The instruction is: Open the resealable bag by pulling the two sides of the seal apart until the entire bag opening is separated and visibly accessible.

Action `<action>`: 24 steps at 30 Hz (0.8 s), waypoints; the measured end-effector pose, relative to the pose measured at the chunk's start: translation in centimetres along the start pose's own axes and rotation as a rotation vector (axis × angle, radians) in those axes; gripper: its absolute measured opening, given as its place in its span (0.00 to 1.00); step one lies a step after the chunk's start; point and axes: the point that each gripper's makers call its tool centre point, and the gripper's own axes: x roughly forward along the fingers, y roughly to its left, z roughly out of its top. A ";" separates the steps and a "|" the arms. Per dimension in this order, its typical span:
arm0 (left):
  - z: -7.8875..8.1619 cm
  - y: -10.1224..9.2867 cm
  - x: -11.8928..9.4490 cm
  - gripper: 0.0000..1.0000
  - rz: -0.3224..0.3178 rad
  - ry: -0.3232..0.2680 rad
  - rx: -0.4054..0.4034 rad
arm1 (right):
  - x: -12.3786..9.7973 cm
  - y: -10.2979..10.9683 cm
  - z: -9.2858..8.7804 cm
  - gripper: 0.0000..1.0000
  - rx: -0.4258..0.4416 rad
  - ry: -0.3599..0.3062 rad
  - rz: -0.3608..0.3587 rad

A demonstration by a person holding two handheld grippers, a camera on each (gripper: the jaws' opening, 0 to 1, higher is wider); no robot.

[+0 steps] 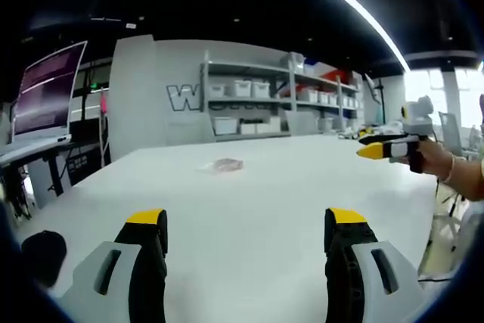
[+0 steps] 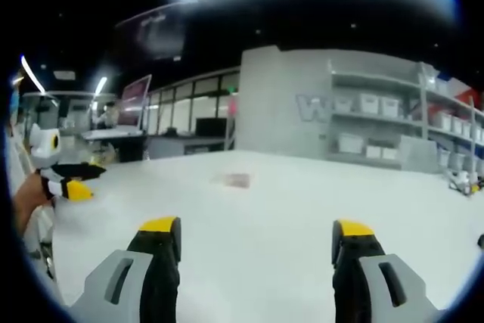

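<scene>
none of the task appears done: both the left gripper and right gripper stand wide and empty, the resealable bag lying flat and untouched on the table well ahead of the fingertips.

Both the left gripper and the right gripper hover with fingers spread wide, holding nothing.

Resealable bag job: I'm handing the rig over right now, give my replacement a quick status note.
Left hand-held gripper: jaws wide apart, holding nothing, above the near part of the white table.
Right hand-held gripper: also open and holding nothing; in the left gripper view it shows off to the right, held in a hand.
The small clear plastic resealable bag lies flat near the table's middle, well ahead of both grippers, untouched.
Done: nothing yet.
Left: reach the bag, grip each side of the seal, pull apart.
</scene>
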 end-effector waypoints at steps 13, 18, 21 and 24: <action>0.0 0.1 0.3 0.84 -0.004 0.002 0.000 | 1.1 -0.9 -0.2 0.82 0.005 0.016 -0.012; -0.1 0.1 0.3 0.84 -0.004 0.004 -0.001 | 1.4 -1.1 -0.1 0.82 0.002 0.018 -0.016; -0.1 0.2 0.3 0.84 -0.003 0.002 -0.003 | 1.6 -1.2 -0.1 0.82 0.003 0.018 -0.017; -0.1 0.2 0.4 0.84 -0.003 0.000 -0.007 | 1.8 -1.2 0.0 0.82 0.000 0.020 -0.017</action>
